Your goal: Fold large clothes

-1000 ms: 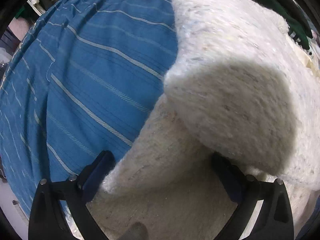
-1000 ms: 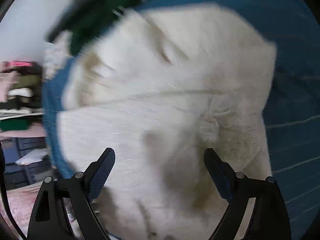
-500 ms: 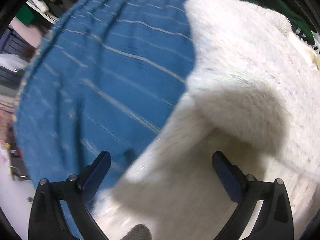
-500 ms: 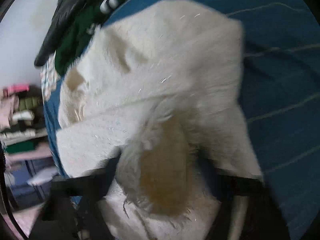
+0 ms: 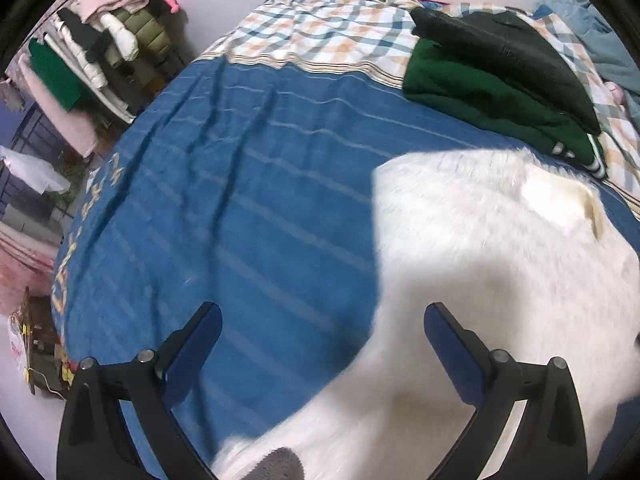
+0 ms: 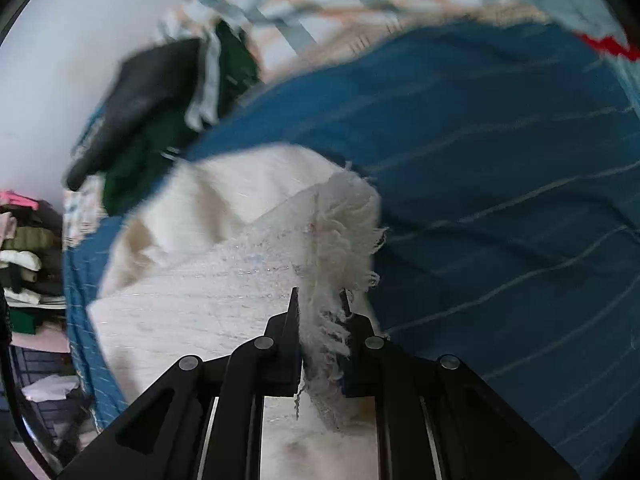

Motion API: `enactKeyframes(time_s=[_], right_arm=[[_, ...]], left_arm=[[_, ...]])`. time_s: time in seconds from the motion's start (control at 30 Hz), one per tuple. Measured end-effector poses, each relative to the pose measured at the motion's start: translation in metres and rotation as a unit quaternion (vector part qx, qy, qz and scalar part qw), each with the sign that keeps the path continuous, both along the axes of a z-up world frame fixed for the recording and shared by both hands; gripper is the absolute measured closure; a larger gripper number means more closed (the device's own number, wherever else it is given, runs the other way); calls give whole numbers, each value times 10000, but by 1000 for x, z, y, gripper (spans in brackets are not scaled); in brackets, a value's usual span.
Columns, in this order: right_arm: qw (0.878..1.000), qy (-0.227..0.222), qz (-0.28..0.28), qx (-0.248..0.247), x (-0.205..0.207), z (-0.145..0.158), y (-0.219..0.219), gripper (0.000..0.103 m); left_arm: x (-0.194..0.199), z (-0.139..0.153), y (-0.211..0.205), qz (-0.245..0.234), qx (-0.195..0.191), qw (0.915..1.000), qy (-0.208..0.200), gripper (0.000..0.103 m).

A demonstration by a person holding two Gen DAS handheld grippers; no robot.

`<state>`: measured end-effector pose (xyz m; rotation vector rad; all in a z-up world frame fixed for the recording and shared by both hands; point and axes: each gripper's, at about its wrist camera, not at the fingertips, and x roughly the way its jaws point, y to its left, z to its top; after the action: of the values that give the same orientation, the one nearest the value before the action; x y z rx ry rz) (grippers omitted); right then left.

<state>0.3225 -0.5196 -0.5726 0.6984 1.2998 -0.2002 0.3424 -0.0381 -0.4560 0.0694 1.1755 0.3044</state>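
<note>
Bedroom scene: blue striped bedspread [image 5: 260,184] covers the bed, w/ a checked sheet [image 5: 332,36] toward 12 o'clock and a dark green and black clothes pile [image 5: 492,76] at 1–2 o'clock. White fluffy garment [image 5: 500,280] lies on the spread at 4–5 o'clock in the left view. Left claw [image 5: 322,332] stands wide, nothing btwn its fingers. Right claw [image 6: 320,312] has just been closing and now pinches the garment's frayed white edge [image 6: 344,232], jaws narrow. Step in hand, prob.: lifting that edge to make a fold. Next move likely needs the edge carried across the garment and laid flat, left claw steadying the far side.
</note>
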Motion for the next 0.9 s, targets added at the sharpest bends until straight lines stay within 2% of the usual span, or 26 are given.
enactKeyframes(time_s=[0.1,0.17,0.27,0.37,0.47,0.53,0.6,0.63,0.67,0.7,0.73,0.77,0.83,0.9], right_arm=[[9967,462,103,658,15,-37,-14,79],[9950,441,-80,897,7,-33,-25,64],[9973,172,-208,689,-16,-4,-44,49],[9988,233,111,423,-48,18,-45,47],[9942,695,770,300,-76,7,-27,47],[9898,882,1058,371,-82,-9,-14,47],[9865,992,1213,482,-78,-29,-3,47],[9853,1013,1269,538,-72,-37,1,47],[9839,1011,1362,558,-67,-44,7,58],[9821,969,1557,430,-61,-49,14,76],[9810,984,1669,103,-57,-50,19,92],[9834,955,1541,-27,-57,-48,17,94],[9915,827,957,-310,-64,-35,-2,97],[9973,660,301,-119,-79,-26,-29,97]], left_arm=[[34,-50,-13,-234,613,9971,388,0],[46,-79,-14,-440,772,9937,680,0],[46,-70,-7,-594,711,9938,619,0],[13,-37,-2,-667,812,9938,372,0],[-35,-16,-2,-649,1090,9914,330,0],[-60,-23,-5,-624,1249,9891,461,0],[-75,-45,-6,-650,1295,9868,728,0],[-78,-59,-7,-640,1374,9846,877,0],[-77,-74,-6,-628,1473,9823,968,0],[-74,-87,-6,-619,1575,9801,1037,0],[-70,-101,-6,-601,1700,9772,1123,0],[-64,-112,-3,-605,1693,9769,1153,0],[-60,-113,-4,-589,1660,9791,1022,0],[-59,-112,-5,-697,1615,9794,994,0]])
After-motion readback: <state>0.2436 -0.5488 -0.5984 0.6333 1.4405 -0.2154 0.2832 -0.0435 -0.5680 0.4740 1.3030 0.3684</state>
